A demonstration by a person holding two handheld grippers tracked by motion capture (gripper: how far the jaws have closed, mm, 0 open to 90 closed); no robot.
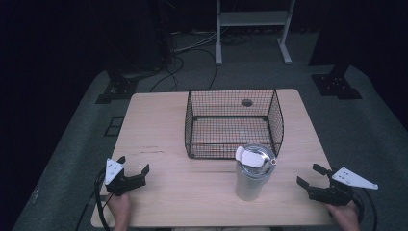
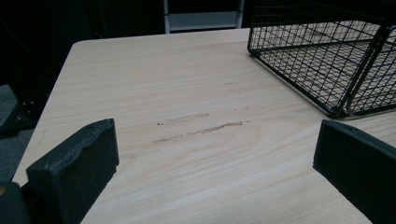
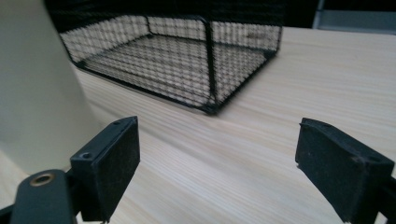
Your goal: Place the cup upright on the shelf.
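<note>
Wooden table (image 1: pixel 163 168) carries both wide-open, empty claws, left claw (image 1: pixel 133 169) and right claw (image 1: pixel 311 176), flanking the tumbler (image 1: pixel 252 179).

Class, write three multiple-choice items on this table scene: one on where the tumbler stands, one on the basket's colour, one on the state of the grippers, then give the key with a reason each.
1. Where does the tumbler stand?
A. inside the basket
B. on the table, just outside the basket's near side
C. on the floor

2. What colour is the wire basket?
A. black
B. white
C. red

3. How do the left gripper and right gripper stand?
A. both shut on the tumbler
B. one open, one shut
C. both open, holding nothing

Key:
1 B: the high view shows it upright on the table, in front of the basket's near right corner.
2 A: its mesh is black in every view.
3 C: both gripper views show jaws wide apart with bare wood between them.
</note>
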